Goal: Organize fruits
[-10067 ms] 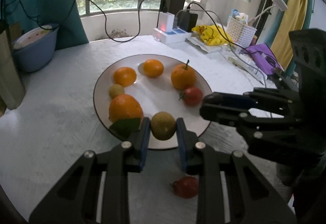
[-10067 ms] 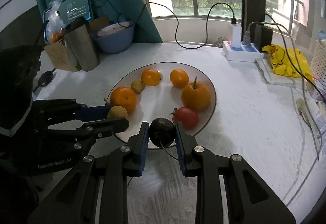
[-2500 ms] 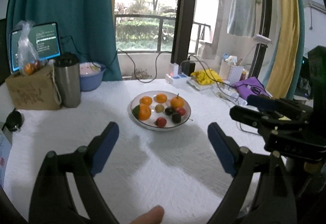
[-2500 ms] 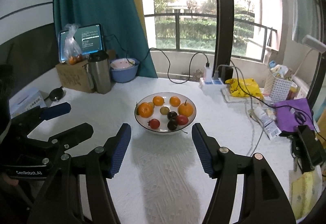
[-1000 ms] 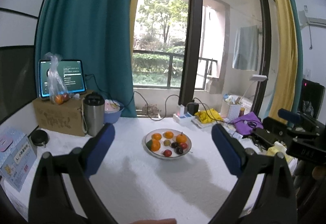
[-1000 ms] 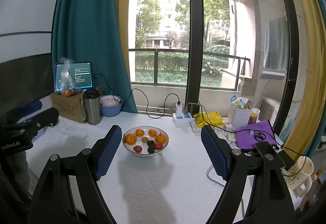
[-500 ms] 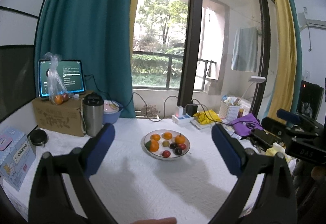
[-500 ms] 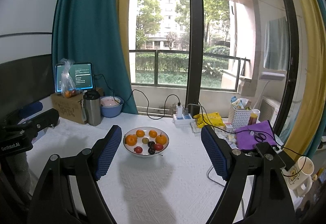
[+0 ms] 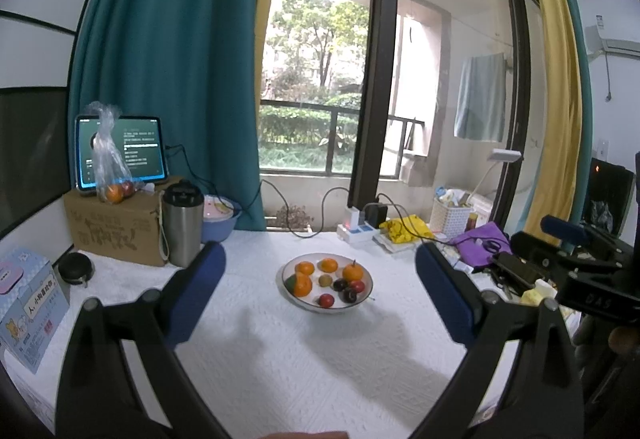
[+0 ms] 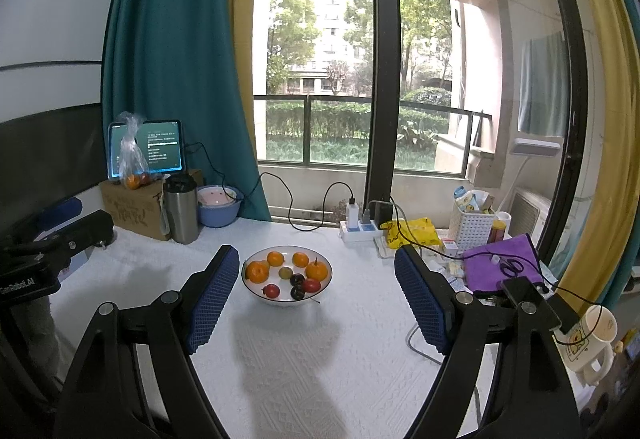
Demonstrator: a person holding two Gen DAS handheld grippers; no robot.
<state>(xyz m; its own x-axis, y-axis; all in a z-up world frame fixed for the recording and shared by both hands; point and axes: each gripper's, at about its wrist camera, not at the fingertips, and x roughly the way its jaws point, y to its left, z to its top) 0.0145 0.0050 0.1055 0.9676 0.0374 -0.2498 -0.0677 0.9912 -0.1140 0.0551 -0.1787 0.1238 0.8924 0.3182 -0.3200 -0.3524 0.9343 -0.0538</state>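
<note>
A white plate (image 9: 292,299) stands mid-table and holds several fruits: oranges (image 9: 302,284), a green-yellow fruit (image 9: 325,280), dark plums (image 9: 349,294) and red fruits (image 9: 326,300). The plate (image 10: 256,295) also shows in the right wrist view, with its oranges (image 10: 257,272). My left gripper (image 9: 320,295) is wide open and empty, held high and well back from the plate. My right gripper (image 10: 316,299) is wide open and empty, also raised far back. The right gripper (image 9: 576,251) shows at the right of the left wrist view.
A steel tumbler (image 9: 182,227), blue bowl (image 9: 220,217), cardboard box (image 9: 116,227) with a tablet (image 9: 120,151) and a bag of fruit stand back left. A power strip (image 10: 358,229), yellow bag (image 10: 412,231), white basket (image 10: 474,225), purple cloth (image 10: 500,269) and mug (image 10: 592,335) crowd the right.
Earlier each gripper held a fruit at the plate; both have let go, opened wide and pulled far back and up. Over the last second almost nothing has moved.
</note>
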